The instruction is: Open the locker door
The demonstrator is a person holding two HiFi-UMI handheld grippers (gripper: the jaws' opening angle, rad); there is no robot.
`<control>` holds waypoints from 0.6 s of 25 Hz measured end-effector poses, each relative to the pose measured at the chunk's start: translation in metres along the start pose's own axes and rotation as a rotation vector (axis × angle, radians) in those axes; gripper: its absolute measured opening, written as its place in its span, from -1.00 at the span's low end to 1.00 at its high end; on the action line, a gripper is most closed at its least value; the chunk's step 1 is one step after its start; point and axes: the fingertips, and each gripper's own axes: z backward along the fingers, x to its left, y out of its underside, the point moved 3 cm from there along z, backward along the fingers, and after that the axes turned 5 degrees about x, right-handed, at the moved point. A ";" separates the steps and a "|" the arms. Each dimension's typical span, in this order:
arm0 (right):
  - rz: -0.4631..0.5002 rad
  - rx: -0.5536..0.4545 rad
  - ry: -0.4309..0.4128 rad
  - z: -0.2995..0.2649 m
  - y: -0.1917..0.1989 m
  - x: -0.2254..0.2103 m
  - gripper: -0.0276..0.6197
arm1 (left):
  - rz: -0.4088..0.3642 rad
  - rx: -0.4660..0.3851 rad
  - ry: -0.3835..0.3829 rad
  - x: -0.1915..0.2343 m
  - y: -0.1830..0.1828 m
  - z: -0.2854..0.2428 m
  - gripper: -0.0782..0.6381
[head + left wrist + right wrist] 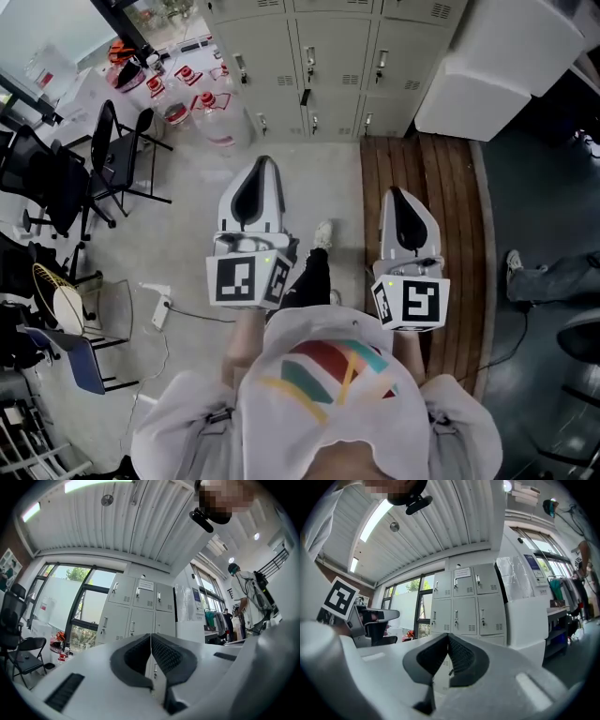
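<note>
Left claw [151, 637], right claw [448, 638]: ribbed black pads [167, 656] pressed together before boxy lockers [466, 604].

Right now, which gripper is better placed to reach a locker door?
Probably the left gripper: it is held further forward toward the lockers than the right gripper. Both are shut, empty and far from them.

No legible txt; paper notice [462, 572] on locker door [465, 589] too small.
</note>
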 end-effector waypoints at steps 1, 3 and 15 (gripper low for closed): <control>0.002 -0.001 0.004 -0.004 0.001 -0.003 -0.90 | -0.005 -0.005 0.001 0.000 0.001 -0.005 -0.73; -0.002 0.003 0.014 -0.012 0.005 -0.009 -0.90 | -0.015 -0.008 0.007 0.001 0.005 -0.017 -0.73; 0.007 -0.024 0.030 -0.123 -0.003 -0.055 -0.90 | 0.054 -0.002 0.052 0.042 0.028 -0.151 -0.73</control>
